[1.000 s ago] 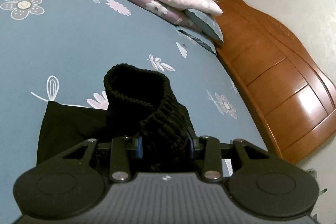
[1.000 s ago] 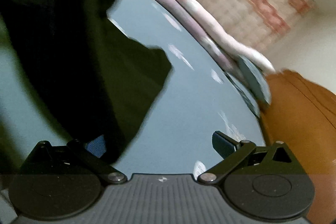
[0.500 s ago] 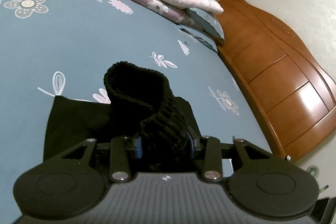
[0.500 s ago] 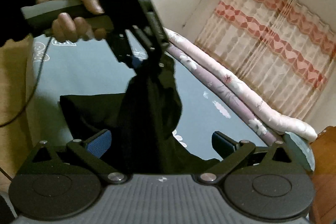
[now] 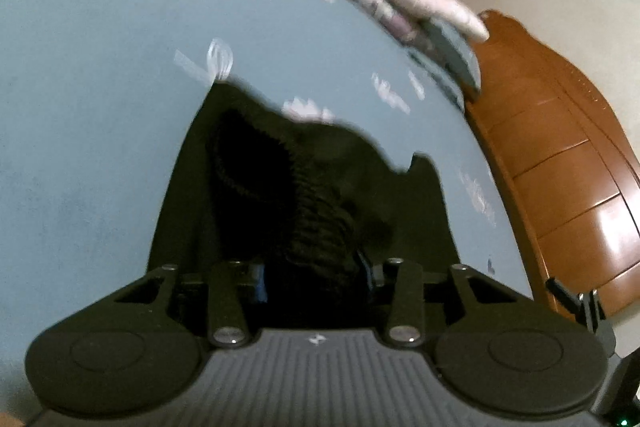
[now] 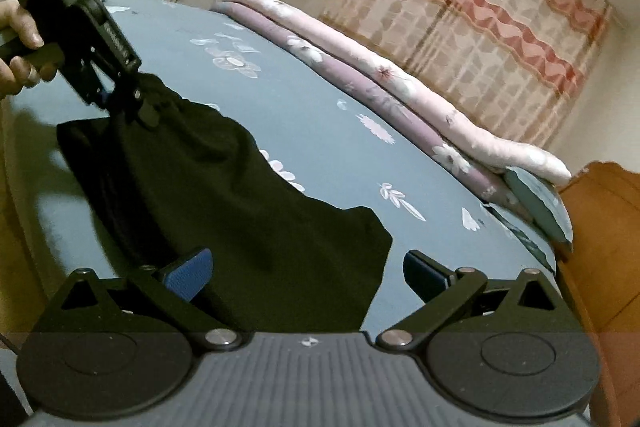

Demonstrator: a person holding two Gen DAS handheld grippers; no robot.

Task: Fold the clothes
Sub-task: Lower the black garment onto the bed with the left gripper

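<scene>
A black garment (image 5: 400, 195) with a ribbed elastic waistband (image 5: 316, 211) lies partly on the blue flowered bedsheet (image 5: 100, 107). My left gripper (image 5: 314, 275) pinches the bunched waistband, and its jaws are closing on the cloth between them. In the right wrist view a hand holds that left gripper (image 6: 128, 103) low over the bed, and the garment (image 6: 240, 207) slopes from it down onto the sheet. My right gripper (image 6: 306, 271) is open, its blue pads (image 6: 188, 269) wide apart, with the garment's near edge lying between and below them.
Rolled pink and purple quilts (image 6: 360, 67) run along the bed's far side, with a blue pillow (image 6: 536, 203) at their end. A wooden headboard (image 5: 560, 167) stands at the right. Patterned curtains (image 6: 480, 7) hang behind the bed.
My left gripper has sunk toward the bed with the waistband still in it, and the hanging garment now lies spread on the sheet. The right gripper stays open and has risen slightly.
</scene>
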